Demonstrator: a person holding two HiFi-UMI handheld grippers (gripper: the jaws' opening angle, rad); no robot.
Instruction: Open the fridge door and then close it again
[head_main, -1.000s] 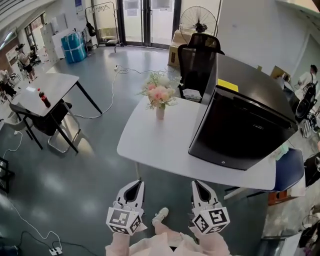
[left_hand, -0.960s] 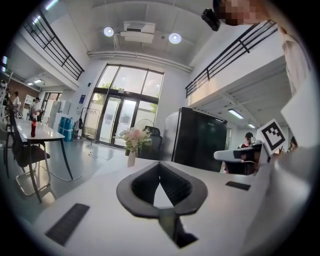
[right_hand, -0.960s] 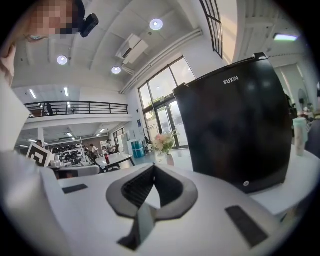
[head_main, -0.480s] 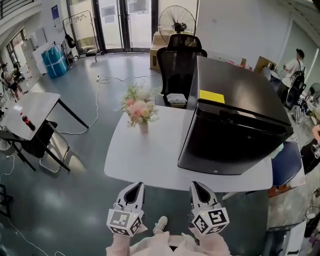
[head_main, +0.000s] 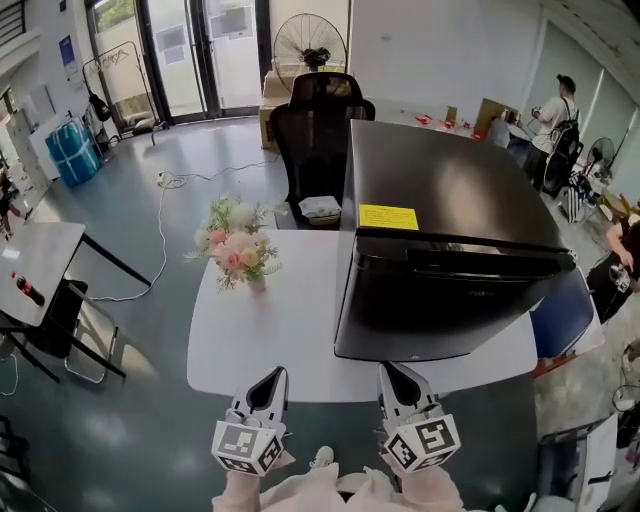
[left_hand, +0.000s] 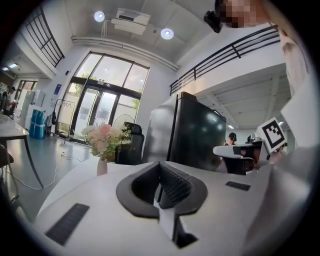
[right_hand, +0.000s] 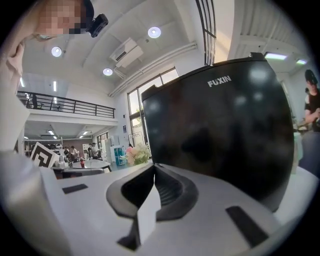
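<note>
A black mini fridge stands on the right half of a white table, its door shut and facing me. It fills the right gripper view as a glossy black fridge front and shows further off as the fridge in the left gripper view. My left gripper hangs shut and empty just in front of the table's near edge; its jaws meet. My right gripper is shut and empty too, pointing level at the lower door without touching it.
A vase of pink and white flowers stands on the table's left half. A black office chair and a fan are behind the table. A blue seat is at the right, a second table with a bottle at the left.
The table and fridge have swung toward the middle of the head view and come closer. Both grippers have moved up to the table's front edge, still shut.
</note>
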